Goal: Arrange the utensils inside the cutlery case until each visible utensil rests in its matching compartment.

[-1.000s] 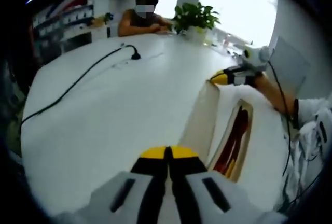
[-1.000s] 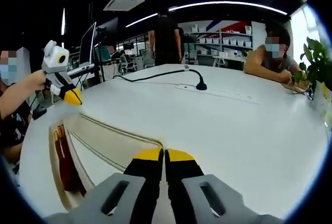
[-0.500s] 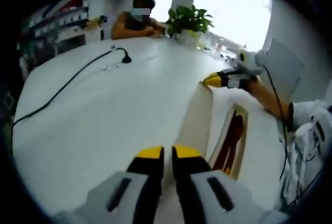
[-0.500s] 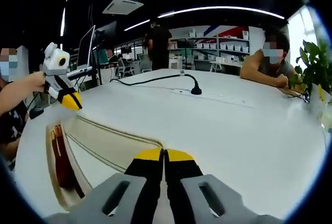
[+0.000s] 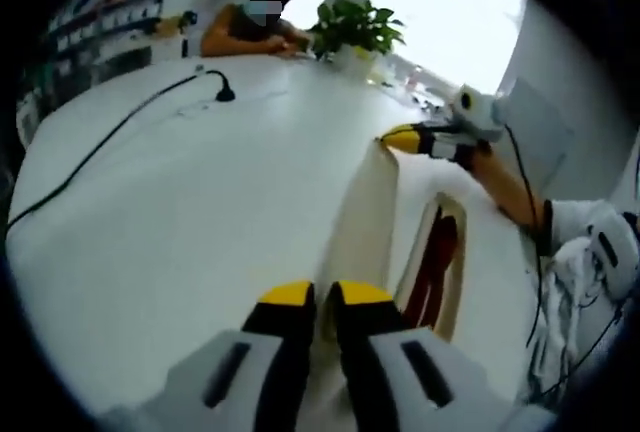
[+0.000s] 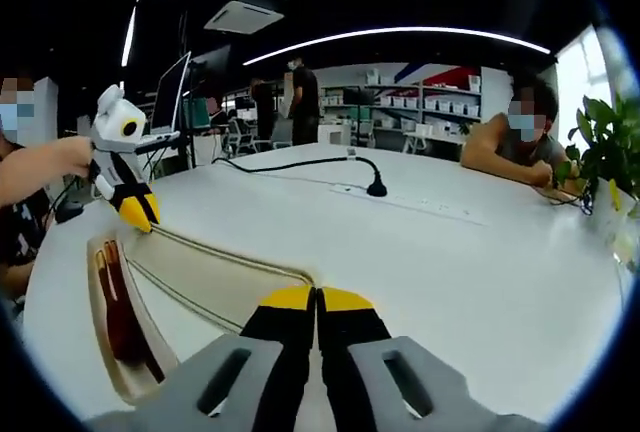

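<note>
A cream cutlery case (image 5: 452, 287) (image 6: 100, 337) lies open on the white table, with dark red utensils (image 5: 432, 270) (image 6: 118, 312) lying lengthwise in its tray. Its lid (image 5: 364, 214) (image 6: 215, 280) stands lifted. My right gripper (image 6: 317, 298) (image 5: 398, 138) is shut on one corner of that lid. My left gripper (image 5: 322, 295) (image 6: 138, 216) sits at the opposite lid corner, its yellow-tipped jaws a narrow gap apart. The utensils' shapes are too dark to tell apart.
A black cable with a plug (image 5: 218, 95) (image 6: 374, 189) runs across the white table (image 5: 180, 212) (image 6: 480, 262). A potted plant (image 5: 357, 30) (image 6: 608, 157) stands at the far edge beside a seated person (image 5: 245, 27) (image 6: 510, 142). A laptop (image 6: 168, 92) stands behind the left gripper.
My left gripper's jaws, shut a second ago, have parted a little and moved up to the lid's near corner. The right gripper has kept its hold on the lid.
</note>
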`<state>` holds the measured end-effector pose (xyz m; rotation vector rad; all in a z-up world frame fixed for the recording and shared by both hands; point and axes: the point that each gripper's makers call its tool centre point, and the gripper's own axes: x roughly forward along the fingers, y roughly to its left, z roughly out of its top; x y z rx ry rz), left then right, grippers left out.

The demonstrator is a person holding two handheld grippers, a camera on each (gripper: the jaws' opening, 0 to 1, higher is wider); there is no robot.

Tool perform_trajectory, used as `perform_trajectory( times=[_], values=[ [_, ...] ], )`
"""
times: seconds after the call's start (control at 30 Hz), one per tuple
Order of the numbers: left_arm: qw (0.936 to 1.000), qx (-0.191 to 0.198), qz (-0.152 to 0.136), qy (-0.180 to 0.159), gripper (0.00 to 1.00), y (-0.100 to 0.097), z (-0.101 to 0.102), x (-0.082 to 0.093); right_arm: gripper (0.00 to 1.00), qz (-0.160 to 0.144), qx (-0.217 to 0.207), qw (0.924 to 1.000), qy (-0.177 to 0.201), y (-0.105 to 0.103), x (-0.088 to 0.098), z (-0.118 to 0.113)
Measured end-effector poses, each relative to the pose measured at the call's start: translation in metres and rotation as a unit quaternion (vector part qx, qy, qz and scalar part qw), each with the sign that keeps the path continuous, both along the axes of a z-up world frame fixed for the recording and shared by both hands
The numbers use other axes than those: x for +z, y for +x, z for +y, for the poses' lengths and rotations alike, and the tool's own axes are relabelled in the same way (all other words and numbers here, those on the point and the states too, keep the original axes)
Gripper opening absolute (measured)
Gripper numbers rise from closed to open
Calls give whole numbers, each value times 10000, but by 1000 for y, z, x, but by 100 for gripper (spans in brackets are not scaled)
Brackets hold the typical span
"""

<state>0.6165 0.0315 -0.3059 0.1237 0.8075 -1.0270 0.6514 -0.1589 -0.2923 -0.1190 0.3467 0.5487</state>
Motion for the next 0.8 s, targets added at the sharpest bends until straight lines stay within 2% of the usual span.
perform_trajectory(
  times=[0.1,0.17,0.33,0.37,0.5,0.57,0.7,0.73,0.8],
  values=[
    [9997,-146,-180,126,7,0,0,2,0,-37,-2,10000,-49,1,0,0],
    [9995,-166,-196,160,7,0,0,4,0,-62,-5,10000,-49,1,1,0],
    [9961,-335,-647,490,6,6,5,14,0,-99,24,9999,-38,0,1,0],
    [9944,-398,-803,556,6,8,6,17,0,-98,41,9999,-59,-1,-1,1],
    [9894,-510,-1111,789,6,9,11,20,0,-176,123,9998,-47,-2,0,4],
    [9810,-675,-1539,969,6,15,14,23,0,-263,226,9993,-144,-4,0,6],
    [9800,-701,-1530,1063,6,14,18,22,0,-316,371,9985,-263,-6,-3,9],
    [9755,-778,-1668,1203,6,16,21,22,1,-295,415,9984,-255,-6,-3,10],
    [9721,-843,-1726,1349,5,16,23,20,1,-282,506,9981,-219,-8,-4,13]
  ],
)
